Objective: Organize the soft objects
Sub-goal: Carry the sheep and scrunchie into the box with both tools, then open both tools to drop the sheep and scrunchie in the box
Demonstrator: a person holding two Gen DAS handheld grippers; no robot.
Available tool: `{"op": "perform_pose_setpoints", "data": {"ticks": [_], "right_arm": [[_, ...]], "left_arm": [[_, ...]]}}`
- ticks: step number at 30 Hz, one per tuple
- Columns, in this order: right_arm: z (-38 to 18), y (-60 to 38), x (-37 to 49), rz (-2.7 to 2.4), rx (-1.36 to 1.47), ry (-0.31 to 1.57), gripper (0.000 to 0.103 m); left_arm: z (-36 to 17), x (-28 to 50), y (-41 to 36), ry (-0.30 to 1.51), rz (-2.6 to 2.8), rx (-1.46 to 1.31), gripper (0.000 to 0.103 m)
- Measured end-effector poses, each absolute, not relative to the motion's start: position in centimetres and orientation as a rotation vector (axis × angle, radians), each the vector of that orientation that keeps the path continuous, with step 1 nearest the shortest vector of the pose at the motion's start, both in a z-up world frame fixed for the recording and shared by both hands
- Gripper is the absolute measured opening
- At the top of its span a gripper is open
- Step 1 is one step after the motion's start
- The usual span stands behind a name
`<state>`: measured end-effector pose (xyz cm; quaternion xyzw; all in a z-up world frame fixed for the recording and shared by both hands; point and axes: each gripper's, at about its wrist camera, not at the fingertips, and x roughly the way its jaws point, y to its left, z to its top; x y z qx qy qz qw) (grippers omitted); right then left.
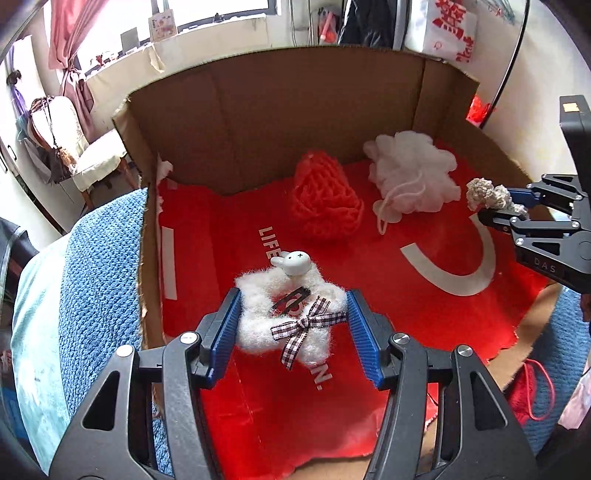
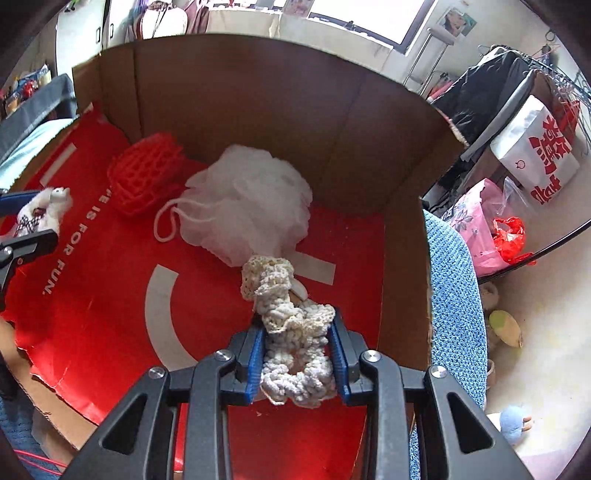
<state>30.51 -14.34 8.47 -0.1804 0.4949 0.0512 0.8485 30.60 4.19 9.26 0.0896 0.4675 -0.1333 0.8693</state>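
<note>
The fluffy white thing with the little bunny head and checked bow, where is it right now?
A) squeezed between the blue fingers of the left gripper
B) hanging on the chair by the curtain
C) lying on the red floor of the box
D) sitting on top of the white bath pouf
A: the fluffy white bunny piece sits between the blue pads of the left gripper, held above the red liner of the box.

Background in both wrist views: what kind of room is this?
Likely a lived-in bedroom: pink curtain at the window, garment rack hung with dark clothes, plush toys on the floor.
</note>
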Motion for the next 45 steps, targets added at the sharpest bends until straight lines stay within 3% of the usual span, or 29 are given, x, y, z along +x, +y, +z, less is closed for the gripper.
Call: {"op": "perform_pose_setpoints", "data": {"ticks": [28, 45], "right_arm": [[5.8, -14.8, 33.0, 0.057, -0.404, 1.094, 0.035], [5.7, -12.4, 31.3, 0.057, -0.483, 1.064, 0.041]], "left_arm": [[6.6, 33.5, 0.7, 1.097, -0.300, 0.267, 0.056], [5.4, 33.2, 0.3, 1.093, -0.301, 0.278, 0.058]]}}
